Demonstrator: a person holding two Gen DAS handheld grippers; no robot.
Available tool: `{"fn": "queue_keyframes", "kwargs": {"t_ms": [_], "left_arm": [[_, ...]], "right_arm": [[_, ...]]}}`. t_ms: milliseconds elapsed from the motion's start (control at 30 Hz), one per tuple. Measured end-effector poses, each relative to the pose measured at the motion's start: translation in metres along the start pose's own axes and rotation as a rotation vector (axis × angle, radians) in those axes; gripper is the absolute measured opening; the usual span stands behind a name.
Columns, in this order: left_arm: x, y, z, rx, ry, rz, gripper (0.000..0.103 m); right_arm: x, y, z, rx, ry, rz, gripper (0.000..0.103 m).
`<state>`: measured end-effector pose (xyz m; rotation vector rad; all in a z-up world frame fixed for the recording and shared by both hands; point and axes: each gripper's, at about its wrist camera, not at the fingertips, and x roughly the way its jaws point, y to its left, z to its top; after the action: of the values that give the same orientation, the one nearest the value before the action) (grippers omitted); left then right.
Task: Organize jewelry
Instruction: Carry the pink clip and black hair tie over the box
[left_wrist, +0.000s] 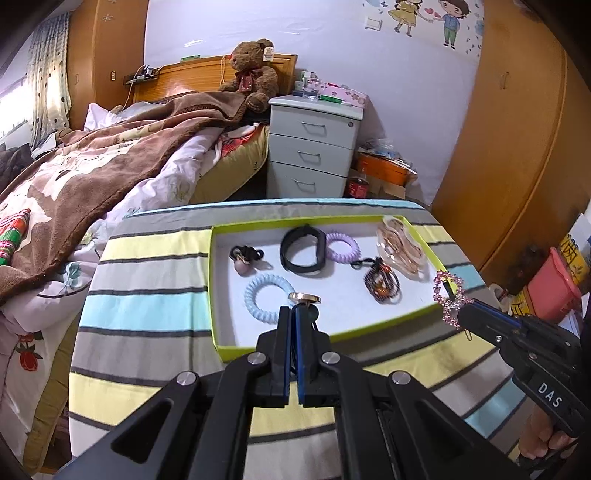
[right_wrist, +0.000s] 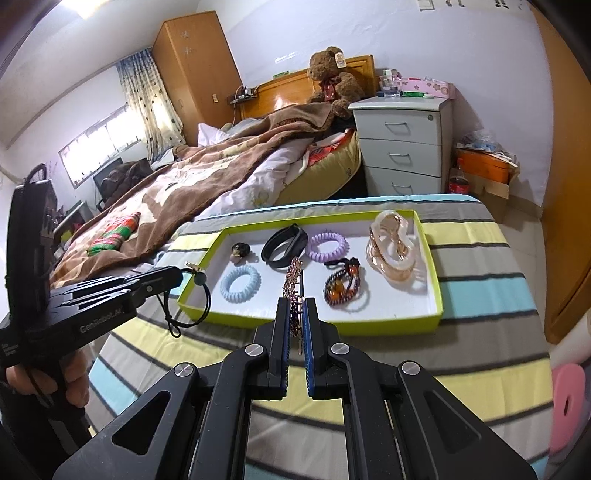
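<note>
Left claw (left_wrist: 295, 308): pinching one hair tie (right_wrist: 201, 291) (gold charm). Right claw (right_wrist: 295, 301): pinching one rhinestone clip (left_wrist: 448, 297). Both above the table (left_wrist: 147, 258), at the near rim of one tray (left_wrist: 218, 295). In tray: two coil ties (left_wrist: 267, 295), one black band (left_wrist: 301, 251), one clear clip (left_wrist: 400, 245), two beaded ties (left_wrist: 382, 286).

Right gripper (right_wrist: 295, 308) clamped on a pink rhinestone hair clip (right_wrist: 292, 284), clip upright between the pads, above the near edge of the green-rimmed tray (right_wrist: 432, 258). Left gripper (right_wrist: 177, 275) at left, closed on a black hair tie (right_wrist: 188, 310) with a gold charm, loop dangling just outside the tray's left corner. In the tray: blue coil tie (right_wrist: 241, 283), purple coil tie (right_wrist: 328, 246), black band (right_wrist: 283, 245), beaded piece (right_wrist: 341, 286), clear claw clip (right_wrist: 391, 251), small dark item (right_wrist: 241, 251), possibly another tie. Striped cloth (right_wrist: 480, 288) underneath.
</note>
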<state>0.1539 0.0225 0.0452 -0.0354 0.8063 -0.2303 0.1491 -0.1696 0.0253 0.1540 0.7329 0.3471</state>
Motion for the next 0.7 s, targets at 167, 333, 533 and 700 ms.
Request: {"fn": "queue_keyframes", "kwargs": {"t_ms": [167, 333, 533, 700], "left_arm": [[0.011, 0.009, 0.009, -0.024, 0.006, 0.0, 0.002], [0.024, 0.017, 0.016, -0.046, 0.015, 0.002, 0.002], [0.037, 0.023, 0.022, -0.06, 0.028, 0.001, 0.002], [0.046, 0.027, 0.028, -0.07, 0.031, -0.002, 0.002]], "right_arm": [[0.023, -0.002, 0.01, -0.003, 0.03, -0.006, 0.006], [0.04, -0.005, 0.015, 0.002, 0.057, -0.005, 0.006], [0.056, -0.007, 0.019, 0.004, 0.085, -0.006, 0.006], [0.069, -0.01, 0.021, 0.017, 0.107, 0.001, 0.006]]}}
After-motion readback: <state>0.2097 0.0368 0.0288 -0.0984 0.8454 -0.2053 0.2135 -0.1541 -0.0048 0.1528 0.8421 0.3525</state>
